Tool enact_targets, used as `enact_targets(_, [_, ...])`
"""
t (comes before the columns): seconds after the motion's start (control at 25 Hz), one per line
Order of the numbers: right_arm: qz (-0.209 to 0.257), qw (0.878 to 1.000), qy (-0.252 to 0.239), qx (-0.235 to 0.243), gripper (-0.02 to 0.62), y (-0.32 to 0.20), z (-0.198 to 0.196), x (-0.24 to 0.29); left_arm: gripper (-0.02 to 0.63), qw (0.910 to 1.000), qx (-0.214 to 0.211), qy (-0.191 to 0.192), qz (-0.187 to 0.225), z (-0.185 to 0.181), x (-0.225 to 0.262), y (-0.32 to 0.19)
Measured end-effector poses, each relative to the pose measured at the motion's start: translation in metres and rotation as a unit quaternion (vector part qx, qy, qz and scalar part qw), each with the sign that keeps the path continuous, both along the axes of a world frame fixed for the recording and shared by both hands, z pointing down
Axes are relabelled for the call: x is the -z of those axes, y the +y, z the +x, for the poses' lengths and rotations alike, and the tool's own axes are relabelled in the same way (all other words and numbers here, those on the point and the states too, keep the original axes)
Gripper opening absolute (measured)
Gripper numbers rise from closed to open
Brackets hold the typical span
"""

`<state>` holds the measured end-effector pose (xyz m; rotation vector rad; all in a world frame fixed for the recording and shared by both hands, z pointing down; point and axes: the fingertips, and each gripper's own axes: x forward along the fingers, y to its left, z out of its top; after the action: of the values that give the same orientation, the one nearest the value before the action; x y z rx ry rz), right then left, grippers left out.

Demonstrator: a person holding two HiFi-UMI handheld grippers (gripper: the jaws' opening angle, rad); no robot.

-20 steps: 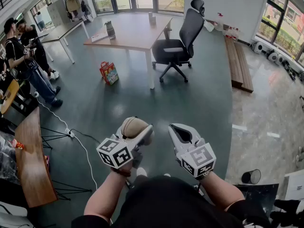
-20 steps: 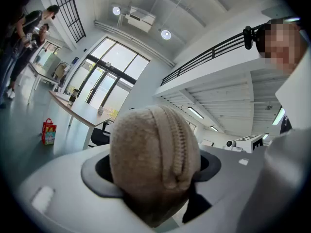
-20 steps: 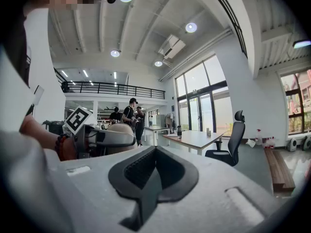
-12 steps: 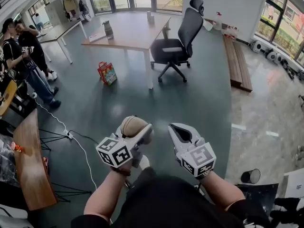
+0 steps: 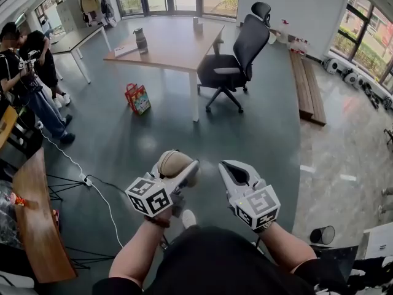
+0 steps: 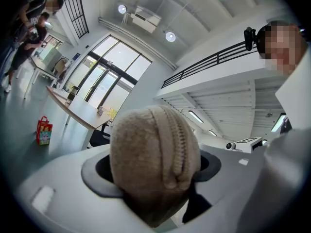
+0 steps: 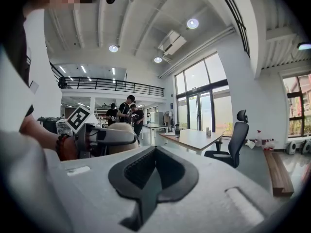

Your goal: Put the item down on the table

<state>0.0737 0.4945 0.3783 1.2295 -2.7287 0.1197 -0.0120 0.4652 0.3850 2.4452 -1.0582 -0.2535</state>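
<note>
Beige item (image 5: 173,163) is riding in the left gripper (image 5: 181,172), well short of the table (image 5: 178,45)

The left jaws are squeezing the rounded, stitched item from both sides, holding it up over the floor, well apart from the table's near edge. The right gripper (image 5: 232,171) is hovering just as far back from the table, jaws pressed together with nothing in them. A chair (image 5: 236,54) is sitting at the table's right side.
</note>
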Motion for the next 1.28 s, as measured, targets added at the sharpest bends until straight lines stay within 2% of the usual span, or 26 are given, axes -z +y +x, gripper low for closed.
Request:
enact_targets(0.4, [0.0, 1.0, 0.011, -0.003, -0.009, -0.074, -0.054, 0.006, 0.367, 0.9999, -0.005, 0.012, 0.0, -0.053, 0.005, -0.073])
enact_targets(0.72, [0.003, 1.0, 0.017, -0.003, -0.009, -0.107, -0.093, 0.01, 0.367, 0.9997, -0.008, 0.021, 0.0, -0.09, 0.009, -0.108])
enact_targets(1.0, [0.001, 1.0, 0.021, 0.005, -0.009, -0.13, -0.109, 0.004, 0.367, 0.9996, -0.001, 0.028, -0.005, -0.105, 0.003, -0.131])
enact_targets(1.28, [-0.008, 1.0, 0.013, 0.01, -0.009, -0.165, -0.103, -0.002, 0.367, 0.9993, 0.005, 0.032, -0.02, -0.101, -0.004, -0.165])
